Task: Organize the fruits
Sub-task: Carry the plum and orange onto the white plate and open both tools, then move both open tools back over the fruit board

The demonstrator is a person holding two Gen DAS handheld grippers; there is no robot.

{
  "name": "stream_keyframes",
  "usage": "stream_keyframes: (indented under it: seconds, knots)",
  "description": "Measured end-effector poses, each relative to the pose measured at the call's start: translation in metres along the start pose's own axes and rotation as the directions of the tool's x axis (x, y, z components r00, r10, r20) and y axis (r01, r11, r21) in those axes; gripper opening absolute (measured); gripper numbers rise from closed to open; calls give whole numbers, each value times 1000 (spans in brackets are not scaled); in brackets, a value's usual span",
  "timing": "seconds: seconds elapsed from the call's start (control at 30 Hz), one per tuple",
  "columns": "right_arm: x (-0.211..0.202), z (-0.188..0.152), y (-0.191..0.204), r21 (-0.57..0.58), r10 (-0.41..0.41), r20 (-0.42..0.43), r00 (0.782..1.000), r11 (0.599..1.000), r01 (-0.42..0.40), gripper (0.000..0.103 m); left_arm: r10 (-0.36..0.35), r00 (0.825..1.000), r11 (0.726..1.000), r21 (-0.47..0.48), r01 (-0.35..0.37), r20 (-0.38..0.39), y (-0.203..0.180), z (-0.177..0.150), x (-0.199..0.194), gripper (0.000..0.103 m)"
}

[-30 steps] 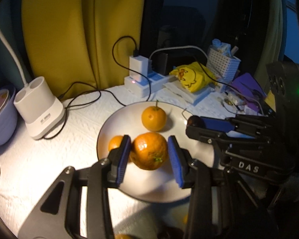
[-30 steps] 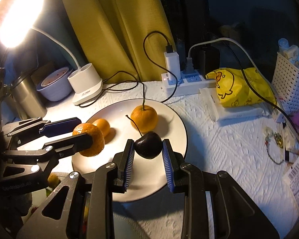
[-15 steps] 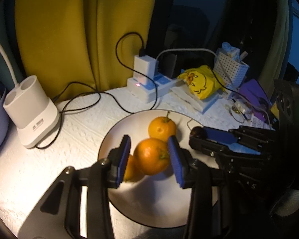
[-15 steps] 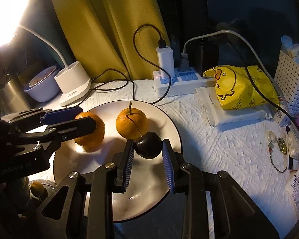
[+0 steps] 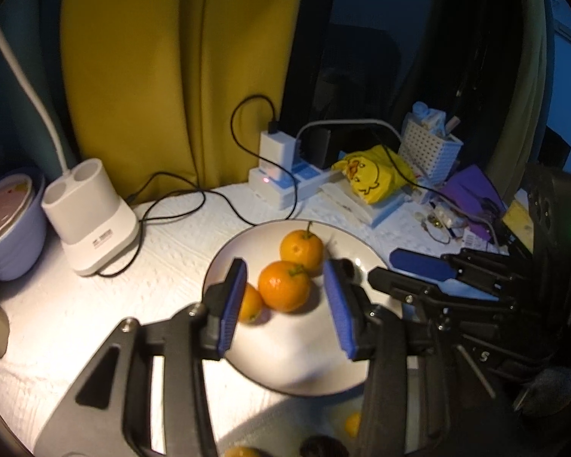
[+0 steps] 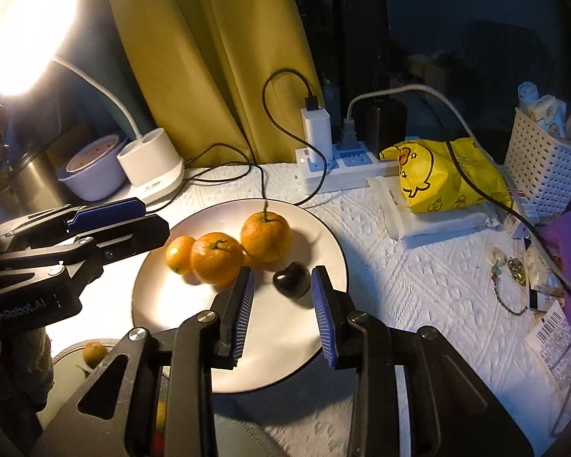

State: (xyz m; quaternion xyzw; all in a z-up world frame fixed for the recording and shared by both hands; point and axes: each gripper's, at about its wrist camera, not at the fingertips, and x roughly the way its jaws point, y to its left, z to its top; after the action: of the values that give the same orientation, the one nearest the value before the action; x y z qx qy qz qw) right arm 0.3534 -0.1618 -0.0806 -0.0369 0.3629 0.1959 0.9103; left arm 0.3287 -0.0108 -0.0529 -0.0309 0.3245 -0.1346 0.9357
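Both fruits are out of the grips that held them a second ago: the middle orange (image 6: pixel 216 262) and the dark cherry (image 6: pixel 292 284) now lie on the white plate (image 6: pixel 323 236), and both tongs have pulled back from them. The left tongs (image 5: pixel 285 306) have just been opening; their blue pads stand clear on either side of the middle orange with a gap on each side, gripping nothing. The right tongs (image 6: pixel 281 312) have also just been opening a little; the cherry sits beyond and between the pads (image 6: pixel 243 314), touched by neither.

On the plate, three oranges form a row: a small orange (image 6: pixel 179 254) at the left rim side, the middle orange touching it, and a stemmed orange (image 6: pixel 265 237) toward the plate's far side, close against the middle one. The cherry lies to the right of the stemmed orange, near the plate's right rim.

The plate rests on a white textured cloth (image 6: pixel 418 285) over the counter. Behind the plate stands a power strip (image 6: pixel 338 169) with plugged chargers; left of the plate is a white lamp base (image 6: pixel 152 167), and right of it a yellow duck bag (image 6: pixel 445 175).
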Motion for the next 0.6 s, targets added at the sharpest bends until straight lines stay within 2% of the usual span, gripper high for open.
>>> stream_keyframes:
  seconds: [0.47, 0.6]
  knots:
    - [-43, -14, 22, -4, 15, 35, 999, 1000, -15, 33, 27, 999, 999, -25, -26, 38, -9, -22, -52, 45]
    - [-55, -23, 26, 0, 20, 37, 999, 1000, -20, 33, 30, 999, 999, -27, -29, 40, -12, -31, -64, 49]
